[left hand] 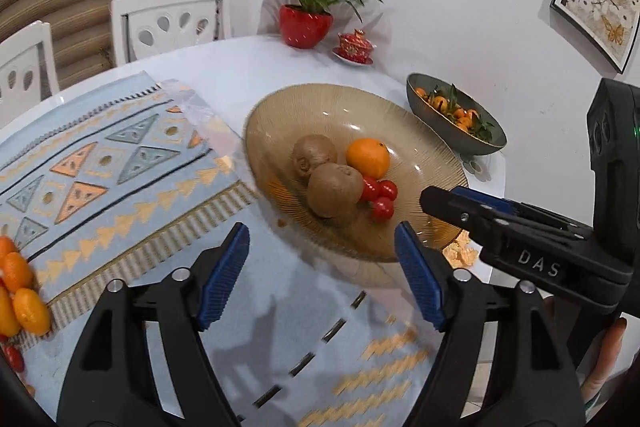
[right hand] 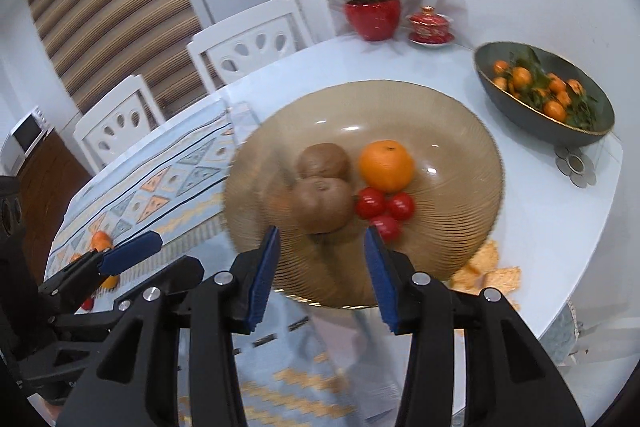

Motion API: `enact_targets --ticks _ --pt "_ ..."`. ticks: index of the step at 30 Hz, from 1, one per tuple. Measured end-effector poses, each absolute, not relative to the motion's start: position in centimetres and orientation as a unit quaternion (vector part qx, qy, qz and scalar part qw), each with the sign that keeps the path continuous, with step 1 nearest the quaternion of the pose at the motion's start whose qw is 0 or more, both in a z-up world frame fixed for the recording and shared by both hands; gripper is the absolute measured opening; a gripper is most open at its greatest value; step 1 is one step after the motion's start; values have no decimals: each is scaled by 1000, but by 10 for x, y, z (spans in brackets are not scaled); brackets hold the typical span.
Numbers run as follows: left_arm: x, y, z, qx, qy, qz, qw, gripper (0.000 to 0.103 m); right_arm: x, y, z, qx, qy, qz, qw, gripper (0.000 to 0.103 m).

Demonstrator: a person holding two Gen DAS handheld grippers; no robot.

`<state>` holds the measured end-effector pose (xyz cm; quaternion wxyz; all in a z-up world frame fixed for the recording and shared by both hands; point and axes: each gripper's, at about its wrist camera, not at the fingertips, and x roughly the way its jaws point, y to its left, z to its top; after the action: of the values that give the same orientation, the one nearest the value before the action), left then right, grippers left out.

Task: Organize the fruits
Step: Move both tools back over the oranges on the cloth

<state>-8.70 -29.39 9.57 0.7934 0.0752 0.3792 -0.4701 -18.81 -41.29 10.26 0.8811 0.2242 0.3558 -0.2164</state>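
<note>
Left gripper (left hand: pixel 322 251), jaws apart and empty, blue ribbed pads (left hand: pixel 224 275) on black arms. Ahead of and slightly right of its jaws stands the amber glass bowl (left hand: pixel 280 115), round, shallow, translucent, with fine radial ribbing. The bowl rests on a white table (left hand: pixel 240 67), its near-left edge overlapping a pale blue woven runner (left hand: pixel 100 163) patterned with triangles and orange chevrons.

Right gripper (right hand: pixel 320 247), jaws likewise apart and empty; the bowl's near rim (right hand: pixel 320 301) lies just beyond and between its fingertips. In the left wrist view, this gripper enters from the right, fingers pointing left over the bowl's near-right rim.

Contents of the bowl, clustered at centre: two kiwis (left hand: pixel 332 189), brown, matt, fuzzy and ovoid, touching, the nearer one with its long axis running roughly towards the left jaws; one orange (left hand: pixel 368 157), smooth and near-spherical, stem dimple upward, to the right of the far kiwi; three glossy red cherry tomatoes (left hand: pixel 380 197), touching one another, right of the near kiwi.

Far left of the left jaws, on the runner, lie several elongated kumquats (left hand: pixel 24 291) and a red tomato (left hand: pixel 12 357).

Beyond the bowl to the right: a dark oval dish of leafy mandarins (right hand: pixel 540 91).
</note>
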Motion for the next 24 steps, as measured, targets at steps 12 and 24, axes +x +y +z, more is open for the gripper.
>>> enact_targets --ticks 12,24 --pt "-68 -196 116 55 358 -426 829 81 -143 -342 114 183 369 -157 898 44" --pt "-17 -72 124 24 348 -335 875 82 -76 -246 99 134 408 -50 902 44"
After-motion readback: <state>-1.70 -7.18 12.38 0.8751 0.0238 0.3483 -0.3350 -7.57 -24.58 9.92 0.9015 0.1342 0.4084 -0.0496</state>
